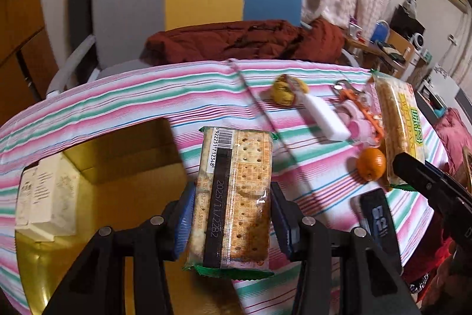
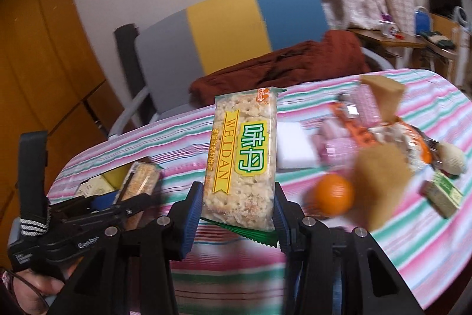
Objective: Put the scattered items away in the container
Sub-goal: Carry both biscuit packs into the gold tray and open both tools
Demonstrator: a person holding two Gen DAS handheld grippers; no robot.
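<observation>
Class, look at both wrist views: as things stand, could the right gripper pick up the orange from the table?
Probably not yet. The right gripper is shut on a cracker packet, so its jaws are full. The orange lies uncovered on the striped tablecloth just beside it; nothing else blocks the way.

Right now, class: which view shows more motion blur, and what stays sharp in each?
Right wrist view: heavier blur, smearing the orange and tablecloth, while the gripped cracker pack stays sharp. Left wrist view: milder blur; the barcode-side cracker pack reads clearly; fisheye bends the table edge in both.
</observation>
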